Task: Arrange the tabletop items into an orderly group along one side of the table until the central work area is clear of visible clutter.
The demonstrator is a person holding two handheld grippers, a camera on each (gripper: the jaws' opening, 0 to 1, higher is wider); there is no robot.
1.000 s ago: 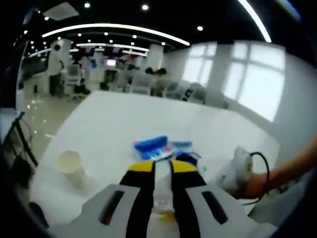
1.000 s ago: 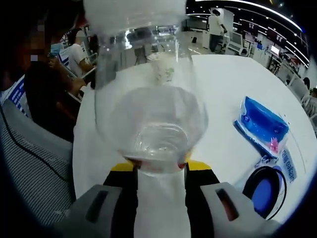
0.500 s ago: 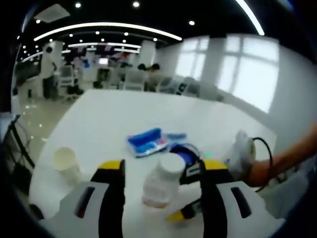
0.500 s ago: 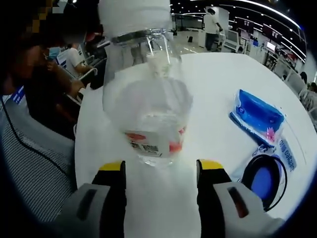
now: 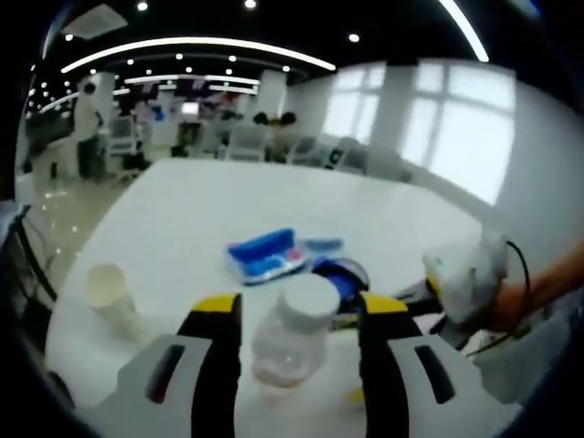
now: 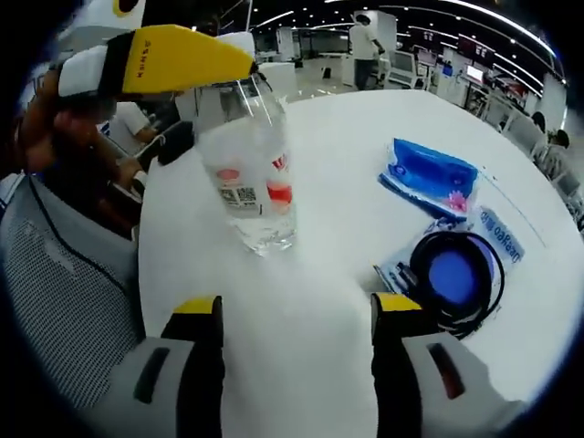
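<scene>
Step in hand: a judgement — the clear plastic bottle with a white cap and red label (image 6: 248, 173) stands upright on the white table (image 6: 365, 137), and the left gripper (image 5: 297, 315) is closing in on it while the right gripper (image 6: 297, 306) hangs short of it with nothing held.
Left gripper: jaws apart, one on each side of the bottle in the left gripper view, not visibly touching it; in the right gripper view a yellow jaw tip of it sits level with the bottle's cap.
Right gripper: jaws wide apart and empty, bare table between them; the bottle is ahead and toward its left jaw.
Bottle: a little clear liquid at the bottom, so it looks light and apt to tip if nudged at the top.
Blue tissue pack (image 6: 429, 173): flat on the table, beyond the right gripper's right jaw, well apart from the bottle.
Round black-rimmed blue lid-like object (image 6: 456, 274): just ahead of the right jaw, resting on a clear printed packet (image 6: 506, 239); what it is I cannot tell.
Paper cup (image 5: 108, 292): upright, out beyond the left gripper's left jaw, near the table edge.
Next move: close the left jaws squarely on the bottle's body, keep it upright, and carry it toward one table edge.
</scene>
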